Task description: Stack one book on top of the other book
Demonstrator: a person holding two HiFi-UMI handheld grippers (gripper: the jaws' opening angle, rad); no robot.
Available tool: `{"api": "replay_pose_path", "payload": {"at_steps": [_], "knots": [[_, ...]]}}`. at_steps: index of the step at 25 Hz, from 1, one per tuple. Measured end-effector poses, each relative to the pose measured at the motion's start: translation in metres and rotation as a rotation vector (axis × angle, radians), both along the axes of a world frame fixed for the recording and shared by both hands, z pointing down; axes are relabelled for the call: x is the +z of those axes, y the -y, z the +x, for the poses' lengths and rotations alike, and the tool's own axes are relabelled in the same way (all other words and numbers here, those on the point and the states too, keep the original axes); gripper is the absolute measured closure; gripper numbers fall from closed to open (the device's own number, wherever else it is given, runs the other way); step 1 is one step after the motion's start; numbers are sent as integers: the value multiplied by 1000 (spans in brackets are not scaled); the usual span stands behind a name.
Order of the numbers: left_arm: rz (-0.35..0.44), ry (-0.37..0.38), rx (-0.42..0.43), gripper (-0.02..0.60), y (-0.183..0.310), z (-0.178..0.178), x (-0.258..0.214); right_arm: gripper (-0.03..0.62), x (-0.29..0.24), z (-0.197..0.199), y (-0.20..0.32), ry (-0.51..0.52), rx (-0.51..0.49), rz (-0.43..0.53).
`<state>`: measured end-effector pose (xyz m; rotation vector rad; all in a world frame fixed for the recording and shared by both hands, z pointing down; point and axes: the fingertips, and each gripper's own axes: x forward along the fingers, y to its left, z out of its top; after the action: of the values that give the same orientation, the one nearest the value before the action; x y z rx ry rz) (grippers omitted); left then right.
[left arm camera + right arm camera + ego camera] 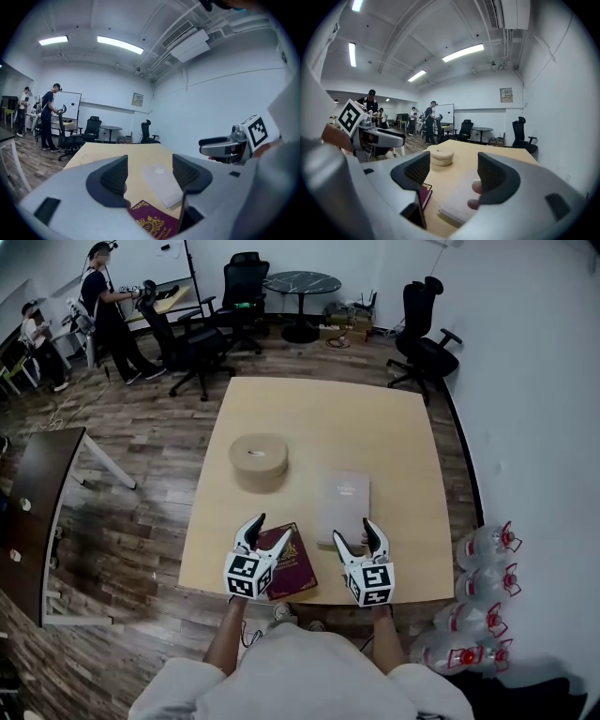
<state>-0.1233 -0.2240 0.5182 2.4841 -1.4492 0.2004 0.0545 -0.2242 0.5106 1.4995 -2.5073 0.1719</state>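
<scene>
The maroon book (292,564) lies flat at the near edge of the bench (319,413), just under the left gripper (264,538), whose jaws stand apart with nothing clamped between them; the book's left part is hidden beneath that gripper in the head view. The pale grey book (344,502) lies flat just to the right and slightly farther away, beside the maroon one and not on it; the right gripper (359,540) hangs over its near end, jaws likewise apart and empty. A round wooden box (259,461) stands farther off to the left, well apart from both books; its lid is on, so whatever is inside cannot be seen.
</scene>
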Motion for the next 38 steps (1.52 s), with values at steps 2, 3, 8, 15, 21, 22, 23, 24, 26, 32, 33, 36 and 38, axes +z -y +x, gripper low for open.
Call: {"api": "replay_pose_path", "payload": {"at_steps": [2, 3, 8, 15, 21, 22, 23, 24, 26, 32, 33, 36, 38], "knots": [[-2, -1, 14, 282, 3, -9, 1, 289, -2, -9, 2, -5, 11, 2], [-3, -2, 21, 282, 4, -13, 1, 287, -2, -13, 2, -9, 15, 2], [-6, -7, 46, 282, 10, -29, 2, 287, -3, -32, 4, -18, 29, -1], [-21, -10, 43, 282, 10, -51, 10, 292, 0, -54, 8, -19, 28, -4], [-27, -7, 7, 282, 13, -63, 13, 292, 3, -67, 16, -16, -7, -5], [-27, -7, -2, 282, 14, -65, 13, 292, 3, -69, 18, -17, -15, -6], [-28, -6, -14, 282, 14, -67, 14, 292, 4, -71, 20, -18, -26, -8], [-31, -6, -27, 282, 13, -69, 14, 292, 4, -73, 22, -19, -38, -11], [-37, -6, -58, 282, 11, -73, 16, 293, 6, -78, 25, -23, -67, -15], [-52, -3, -142, 282, 3, -79, 23, 298, 8, -89, 31, -31, -156, -16], [-58, -1, -157, 282, 1, -79, 24, 301, 9, -90, 32, -31, -170, -18], [-72, 6, -196, 282, -8, -79, 29, 301, 13, -89, 33, -29, -205, -29], [-80, 12, -223, 282, -14, -81, 33, 303, 16, -91, 34, -26, -228, -34]]}}
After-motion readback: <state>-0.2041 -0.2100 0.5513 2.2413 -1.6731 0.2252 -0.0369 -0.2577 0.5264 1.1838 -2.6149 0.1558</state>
